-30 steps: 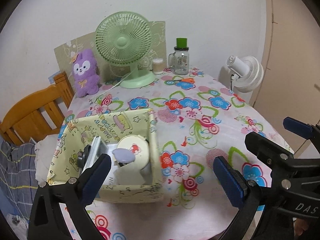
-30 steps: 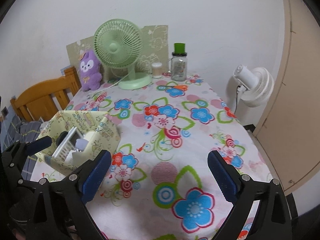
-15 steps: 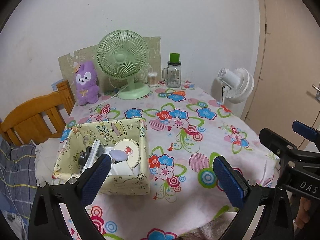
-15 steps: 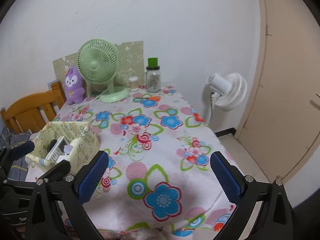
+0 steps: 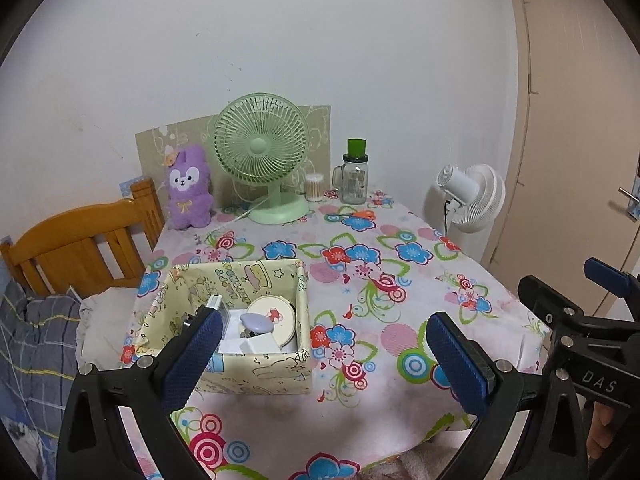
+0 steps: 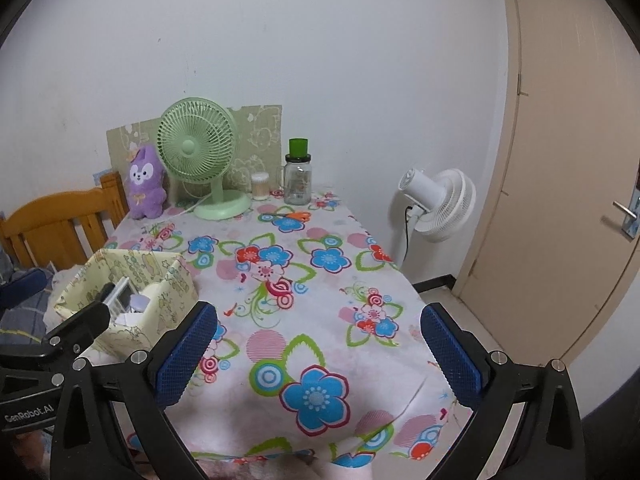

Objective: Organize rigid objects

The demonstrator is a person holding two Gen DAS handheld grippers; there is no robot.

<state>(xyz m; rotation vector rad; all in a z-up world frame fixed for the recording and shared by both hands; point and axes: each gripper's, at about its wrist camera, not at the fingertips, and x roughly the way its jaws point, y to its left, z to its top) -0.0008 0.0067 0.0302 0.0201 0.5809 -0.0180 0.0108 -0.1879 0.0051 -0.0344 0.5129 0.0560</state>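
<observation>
I held my left tool (image 5: 320,354) with its blue pads spread wide and nothing between them, hanging above the near edge of the surface (image 5: 420,280) with its flowered cloth. My right tool (image 6: 316,348) was just as wide apart and just as empty, over the bare middle of the cloth. By my reckoning both stood clear because the sorting was as good as finished. The rigid things sat gathered in the pale yellow cartoon-printed fabric box (image 5: 256,376): a round cream compact (image 5: 276,320), a lilac oval piece (image 5: 256,324) and a white framed tile (image 5: 218,312) leaning on its edge. Along the wall stood a green desk fan (image 5: 262,160), a purple plush rabbit (image 5: 188,192) and a glass jar mug with green lid (image 5: 354,178), seemingly room fixtures. My right tool's body read "DAS"; my left's read "GenRobot.AI". The box lettering was too small to read.
</observation>
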